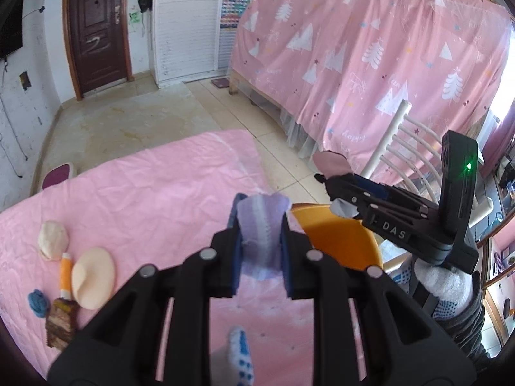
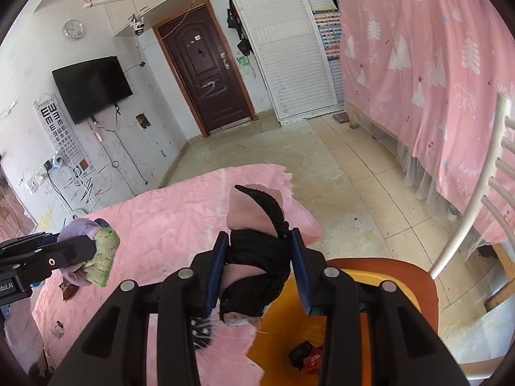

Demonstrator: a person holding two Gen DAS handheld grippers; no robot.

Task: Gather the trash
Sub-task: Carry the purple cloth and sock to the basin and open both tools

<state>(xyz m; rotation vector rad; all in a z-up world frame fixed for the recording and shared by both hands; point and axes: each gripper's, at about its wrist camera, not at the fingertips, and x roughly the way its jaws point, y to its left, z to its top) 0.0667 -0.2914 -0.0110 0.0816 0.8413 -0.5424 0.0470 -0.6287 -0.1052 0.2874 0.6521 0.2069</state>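
My left gripper (image 1: 260, 225) is shut on a crumpled purple and white cloth (image 1: 261, 225), held above the pink table cover near the orange bin (image 1: 341, 241). From the right wrist view the same cloth (image 2: 93, 251) shows purple and green. My right gripper (image 2: 259, 251) is shut on a black and pink fabric piece (image 2: 257, 244), held over the table's edge beside the orange bin (image 2: 379, 276). The bin holds black and red scraps (image 2: 305, 357). The right gripper also shows in the left wrist view (image 1: 338, 189).
On the pink table cover (image 1: 145, 193) at the left lie two beige pads (image 1: 91, 276), an orange tube (image 1: 66, 273), a blue knot (image 1: 38, 302) and a brown wrapper (image 1: 61, 325). A white chair (image 2: 476, 199) stands to the right. A pink curtain (image 1: 370, 48) hangs behind.
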